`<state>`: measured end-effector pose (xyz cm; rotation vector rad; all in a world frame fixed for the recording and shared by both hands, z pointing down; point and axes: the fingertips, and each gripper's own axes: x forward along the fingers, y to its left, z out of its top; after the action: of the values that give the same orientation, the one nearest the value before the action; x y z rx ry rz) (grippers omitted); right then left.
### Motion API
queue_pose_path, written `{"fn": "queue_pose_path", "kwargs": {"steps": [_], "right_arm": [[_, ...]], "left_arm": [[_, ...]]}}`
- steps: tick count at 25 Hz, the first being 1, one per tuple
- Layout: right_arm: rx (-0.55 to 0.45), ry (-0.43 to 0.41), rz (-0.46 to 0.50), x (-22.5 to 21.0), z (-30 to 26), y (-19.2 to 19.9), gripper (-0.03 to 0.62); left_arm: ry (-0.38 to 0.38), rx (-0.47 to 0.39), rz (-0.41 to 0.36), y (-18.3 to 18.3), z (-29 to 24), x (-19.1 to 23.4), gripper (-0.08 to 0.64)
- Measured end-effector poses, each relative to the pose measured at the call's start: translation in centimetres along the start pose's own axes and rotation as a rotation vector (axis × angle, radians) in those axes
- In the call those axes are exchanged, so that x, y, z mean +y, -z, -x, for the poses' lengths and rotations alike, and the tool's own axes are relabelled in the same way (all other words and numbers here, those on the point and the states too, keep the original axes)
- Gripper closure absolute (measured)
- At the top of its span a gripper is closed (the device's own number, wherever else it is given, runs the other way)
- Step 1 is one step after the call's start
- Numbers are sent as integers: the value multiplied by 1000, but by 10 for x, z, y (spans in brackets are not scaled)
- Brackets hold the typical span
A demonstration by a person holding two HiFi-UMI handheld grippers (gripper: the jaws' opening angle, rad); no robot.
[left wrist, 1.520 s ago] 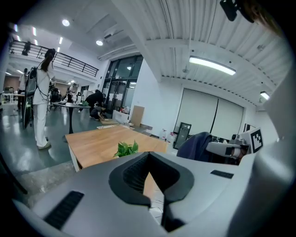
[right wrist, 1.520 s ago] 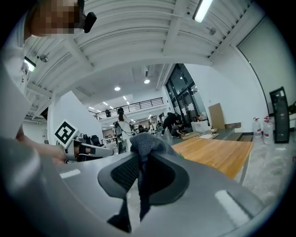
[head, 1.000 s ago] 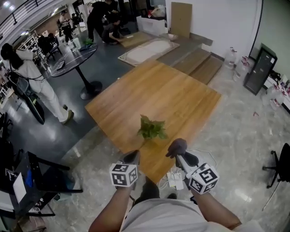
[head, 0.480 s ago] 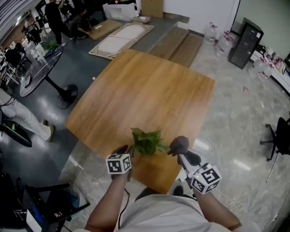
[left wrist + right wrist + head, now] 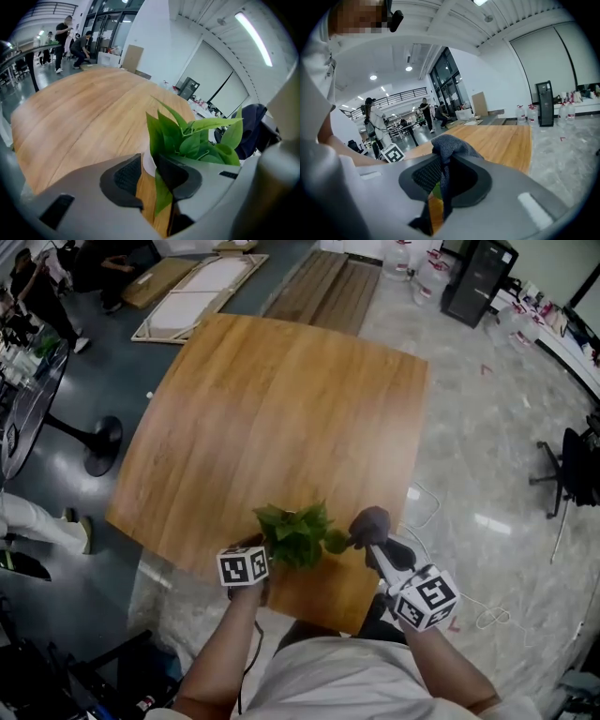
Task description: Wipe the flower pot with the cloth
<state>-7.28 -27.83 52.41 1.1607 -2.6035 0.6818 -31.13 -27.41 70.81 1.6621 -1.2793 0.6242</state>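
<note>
Near edge of wooden table (image 5: 281, 409), close to its corner by the person's body.

- Flower pot (image 5: 148, 165): only a sliver of white rim shows, in the left gripper view. The body is cut off by the jaws. In the head view the pot is wholly hidden under the plant (image 5: 296, 532), so its shape and footing on the table cannot be read.
- Left gripper (image 5: 149, 179): jaws clenched on the pot rim, with one dark pad outside the rim and the other pressed in among the leaves. A leaf hangs down through the gap. From above, the marker cube (image 5: 243, 566) and the forearm cover most of this gripper.
- Right gripper (image 5: 443, 180): jaws closed tight on a grey cloth (image 5: 449, 145). The cloth bunches up above the pads, and a dark tail trails below them. A thin strip of green shows between the pads, too small to name.
- In the head view the cloth (image 5: 371, 523) sits just right of the foliage, at leaf level. Whether it touches the pot itself is hidden.
- Right gripper's marker cube (image 5: 427, 597) lies over the table's edge, above the marble floor (image 5: 487, 456).
- Background: an office chair (image 5: 572, 465) is cut off at the right edge, and several water bottles (image 5: 524, 114) stand by the far wall. Distant people are too small to detail.
</note>
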Motion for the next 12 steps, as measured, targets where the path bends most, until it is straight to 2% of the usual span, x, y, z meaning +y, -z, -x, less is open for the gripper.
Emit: {"fn": "queue_pose_path", "kwargs": {"steps": [2, 6, 9, 12], "right_arm": [[6, 9, -8, -5, -7, 3, 540], [25, -1, -8, -7, -26, 10, 540], [42, -41, -10, -3, -51, 23, 540], [62, -83, -11, 4, -89, 46, 540]], "left_arm": [[7, 18, 4, 3, -8, 3, 453], [-20, 8, -10, -1, -9, 13, 538], [5, -7, 11, -1, -11, 17, 541], [40, -60, 13, -3, -15, 24, 540]]}}
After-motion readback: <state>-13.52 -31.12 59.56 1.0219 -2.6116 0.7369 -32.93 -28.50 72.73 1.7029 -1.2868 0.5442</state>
